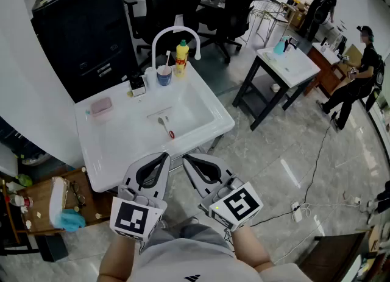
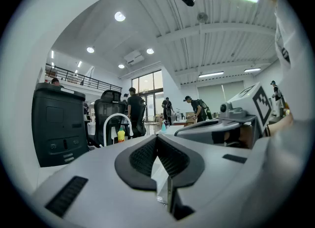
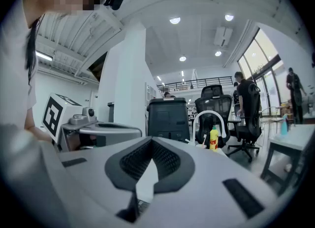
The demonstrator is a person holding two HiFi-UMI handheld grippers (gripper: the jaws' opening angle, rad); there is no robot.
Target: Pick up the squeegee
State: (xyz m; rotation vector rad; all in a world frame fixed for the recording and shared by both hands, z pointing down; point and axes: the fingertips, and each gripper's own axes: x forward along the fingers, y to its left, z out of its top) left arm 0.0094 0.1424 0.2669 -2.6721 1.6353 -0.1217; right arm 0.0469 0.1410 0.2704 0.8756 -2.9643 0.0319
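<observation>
The squeegee [image 1: 166, 126], a small grey tool with a red end, lies flat in the basin of the white sink [image 1: 122, 141]. Both grippers hover side by side over the sink's near edge, pointing level toward the basin. My left gripper [image 1: 166, 155] is shut with nothing between its jaws; in the left gripper view its black pads [image 2: 170, 159] meet at the tip. My right gripper [image 1: 186, 158] is also shut and empty, its pads [image 3: 165, 160] touching in the right gripper view. The squeegee is a short way beyond both tips and hidden in both gripper views.
A white arched tap [image 1: 177, 31], a yellow bottle [image 1: 181, 58], a cup [image 1: 163, 75] and a pink dish [image 1: 101, 106] stand along the sink's back. A black cabinet [image 1: 79, 31] is behind, a second table [image 1: 286, 64] to the right, with people beyond.
</observation>
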